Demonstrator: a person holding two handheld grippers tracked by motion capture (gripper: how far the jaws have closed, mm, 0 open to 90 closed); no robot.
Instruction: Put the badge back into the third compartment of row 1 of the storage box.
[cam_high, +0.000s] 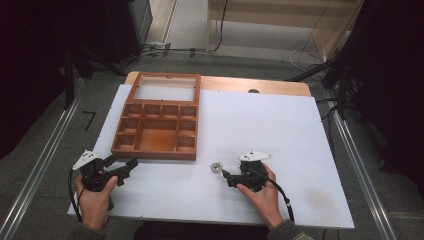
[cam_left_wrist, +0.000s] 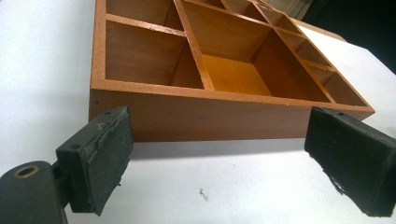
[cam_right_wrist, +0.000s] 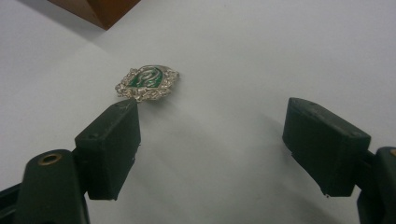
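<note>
The reach for the brooch (cam_high: 216, 166) is judged to be the step in hand. The brooch is seen lying flat on the white counter (cam_high: 280, 130), near the front edge and just off the front right corner of the wooden box (cam_high: 159, 125). The right claw (cam_high: 224, 174) is held just beside it, jaws spread wide, nothing between them. In the right gripper view the brooch (cam_right_wrist: 147, 82) is found just ahead of the left-hand pad (cam_right_wrist: 112, 144), not centred in the gap; no contact can be made out. So the next move is reckoned to call for a small sideways shift, so that the brooch is brought between the pads, then a careful closing on a thin, flat piece that could be pushed away.

The left claw (cam_high: 131, 165) is held low near the front left corner, also wide and empty.

Green enamel and a silver filigree edge are given by the right gripper view; from above a mere speck is offered. The box (cam_left_wrist: 224, 79) compartments, empty where seen, are shown close by the left gripper view, while the raised glass lid (cam_high: 166, 87) is shown from above.
</note>
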